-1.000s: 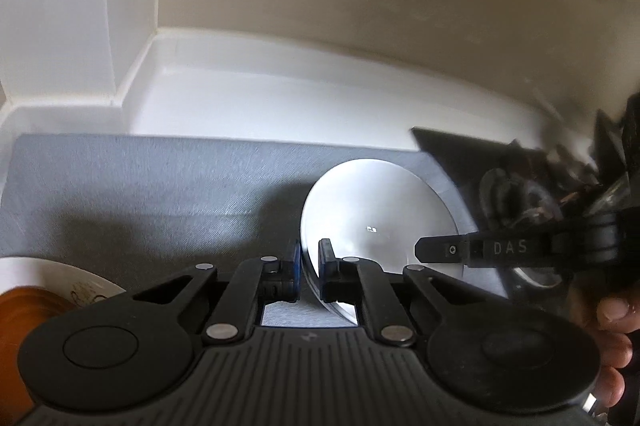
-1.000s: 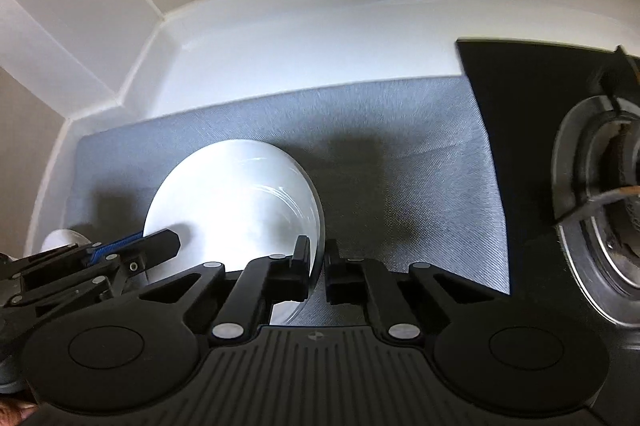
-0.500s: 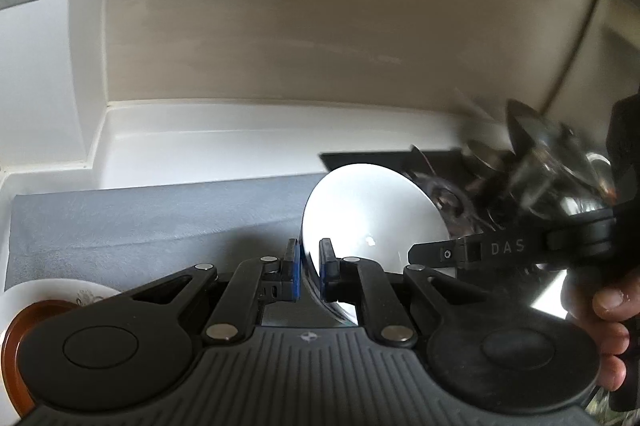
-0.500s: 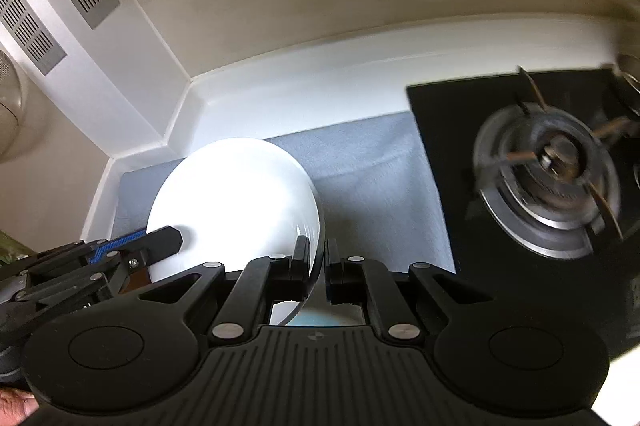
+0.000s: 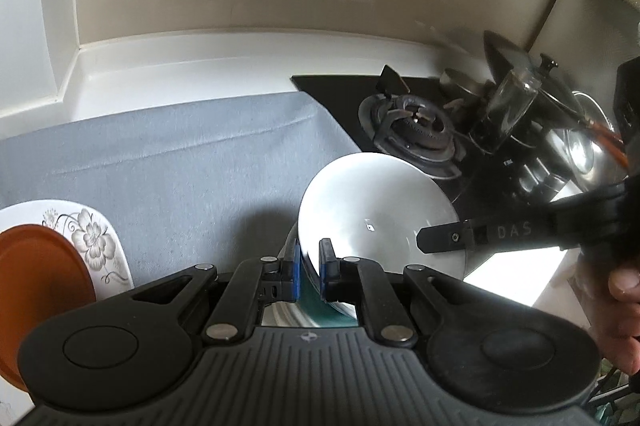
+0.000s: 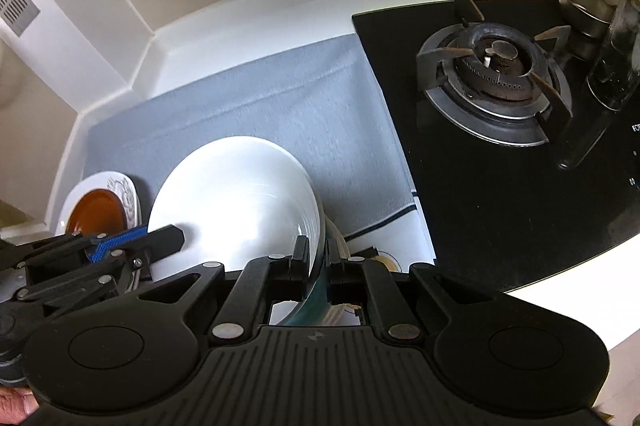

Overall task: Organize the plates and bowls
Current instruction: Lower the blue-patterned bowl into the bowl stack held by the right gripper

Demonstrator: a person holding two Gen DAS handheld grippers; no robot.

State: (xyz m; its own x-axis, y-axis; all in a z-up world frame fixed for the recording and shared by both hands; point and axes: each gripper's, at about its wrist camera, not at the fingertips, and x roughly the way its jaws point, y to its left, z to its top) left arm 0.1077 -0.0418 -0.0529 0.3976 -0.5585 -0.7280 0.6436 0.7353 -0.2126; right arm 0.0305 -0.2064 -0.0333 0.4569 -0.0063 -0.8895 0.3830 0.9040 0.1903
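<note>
A white bowl (image 5: 372, 210) with a teal outside hangs tilted above the grey mat (image 5: 180, 162), held by its rim from two sides. My left gripper (image 5: 310, 266) is shut on the near rim with its blue pads. In the right wrist view, my right gripper (image 6: 318, 262) is shut on the bowl (image 6: 236, 194) at its right rim. The left gripper (image 6: 136, 246) shows at that bowl's left side. An orange plate (image 5: 36, 290) lies on a floral white plate (image 5: 92, 238) at the mat's left end.
A black gas hob with a burner (image 6: 496, 66) lies right of the mat (image 6: 280, 98). A glass jar (image 6: 616, 66) and steel pots (image 5: 580, 142) stand on it. The pale rim of another dish (image 6: 340, 238) shows under the bowl. A white wall ledge runs behind.
Both grippers have carried the bowl up and back from the wall. The hob has come into view on the right and the orange and floral plates show more on the left.
</note>
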